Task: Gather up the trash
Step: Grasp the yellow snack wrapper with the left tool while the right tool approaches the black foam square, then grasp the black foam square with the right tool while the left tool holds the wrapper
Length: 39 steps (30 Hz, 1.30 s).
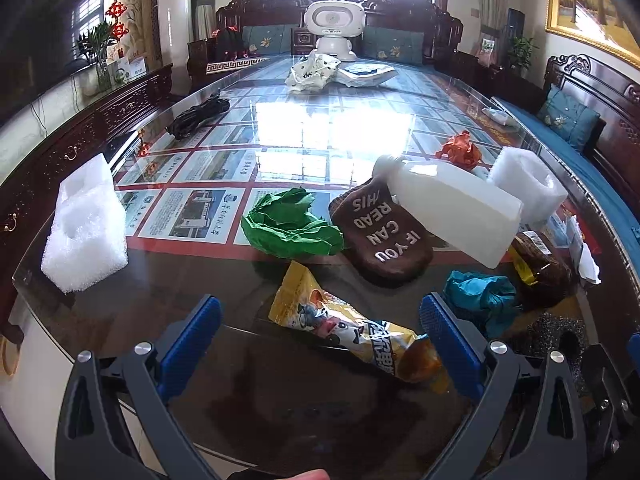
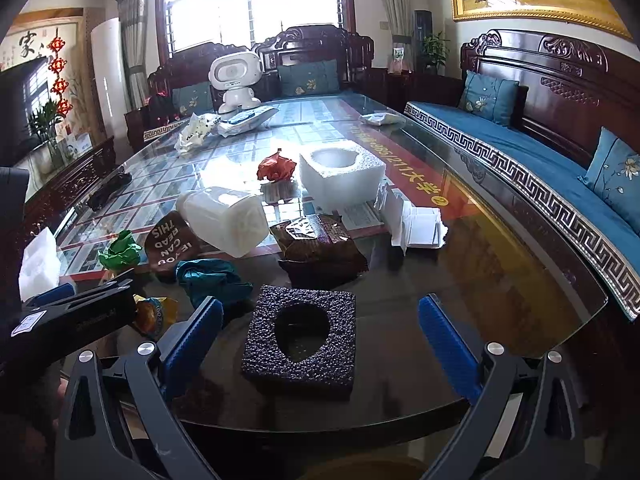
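Note:
Trash lies on a glass table [image 1: 200, 288]. My left gripper [image 1: 320, 344] is open just above a yellow snack wrapper [image 1: 352, 328], its blue fingers on either side. Behind it lie green crumpled paper [image 1: 292, 224], a brown sock [image 1: 384, 236], a white plastic jug [image 1: 452, 208], teal crumpled paper [image 1: 484, 296] and a brown packet [image 1: 544, 268]. My right gripper [image 2: 320, 340] is open around a black foam block [image 2: 300, 340] with a hole. The left gripper [image 2: 76, 312] shows at the left of the right wrist view.
White foam blocks [image 1: 84, 228] [image 2: 340, 172], red crumpled paper [image 2: 276, 166], white folded paper [image 2: 416, 220], a black bundle [image 1: 196, 116], bags [image 1: 316, 72] and a white robot toy [image 1: 334, 28] are on the table. Wooden benches with blue cushions [image 2: 520, 156] surround it.

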Each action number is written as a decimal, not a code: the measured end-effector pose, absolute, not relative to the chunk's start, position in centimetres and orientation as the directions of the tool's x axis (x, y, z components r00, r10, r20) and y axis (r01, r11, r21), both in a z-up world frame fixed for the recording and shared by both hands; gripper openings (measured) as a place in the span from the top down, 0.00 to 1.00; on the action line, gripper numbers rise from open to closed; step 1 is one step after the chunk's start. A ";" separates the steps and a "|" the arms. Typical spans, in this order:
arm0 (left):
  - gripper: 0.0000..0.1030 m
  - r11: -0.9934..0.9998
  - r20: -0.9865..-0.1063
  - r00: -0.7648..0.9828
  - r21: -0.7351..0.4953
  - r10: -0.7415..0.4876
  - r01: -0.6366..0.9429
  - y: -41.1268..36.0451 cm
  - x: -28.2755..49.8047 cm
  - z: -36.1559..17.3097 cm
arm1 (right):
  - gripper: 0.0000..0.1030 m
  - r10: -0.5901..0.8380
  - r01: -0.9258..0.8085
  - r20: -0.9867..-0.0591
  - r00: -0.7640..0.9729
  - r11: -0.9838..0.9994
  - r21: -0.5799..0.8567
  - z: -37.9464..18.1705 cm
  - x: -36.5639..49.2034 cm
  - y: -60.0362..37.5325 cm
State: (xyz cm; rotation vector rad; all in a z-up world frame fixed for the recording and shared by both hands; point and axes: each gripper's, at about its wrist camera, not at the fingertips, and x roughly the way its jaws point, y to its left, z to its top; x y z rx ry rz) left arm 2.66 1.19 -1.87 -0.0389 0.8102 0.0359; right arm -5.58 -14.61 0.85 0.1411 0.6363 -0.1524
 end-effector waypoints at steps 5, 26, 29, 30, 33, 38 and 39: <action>0.04 0.997 -0.768 0.640 -0.051 0.003 -0.066 1.3 3.4 -3.4 | 0.08 -0.092 0.184 -0.605 0.791 0.979 0.092 0.8 -5.5 -14.8; 0.81 0.991 -0.726 0.677 -0.124 -0.118 0.039 1.2 2.7 -3.2 | 0.08 -0.112 0.211 -0.627 0.771 0.974 0.086 0.1 -5.0 -15.7; 0.81 0.990 -0.719 0.682 -0.128 -0.131 0.055 0.8 2.0 -3.0 | 0.08 -0.124 0.223 -0.633 0.764 0.972 0.078 0.0 -5.0 -16.0; 0.81 0.989 -0.719 0.681 -0.135 -0.139 0.059 0.8 1.9 -2.9 | 0.08 -0.128 0.224 -0.636 0.761 0.972 0.073 0.0 -5.0 -16.1; 0.81 0.988 -0.717 0.681 -0.139 -0.149 0.070 0.5 1.2 -2.7 | 0.09 -0.147 0.233 -0.644 0.751 0.971 0.050 -0.3 -5.1 -16.3; 0.81 0.982 -0.715 0.674 -0.159 -0.186 0.103 -0.6 0.0 -2.3 | 0.12 -0.165 0.246 -0.654 0.738 0.969 0.034 -0.7 -5.1 -16.7; 0.81 0.981 -0.717 0.670 -0.161 -0.192 0.110 -0.9 -0.1 -2.3 | 0.15 -0.165 0.244 -0.657 0.735 0.969 0.030 -0.7 -5.0 -16.7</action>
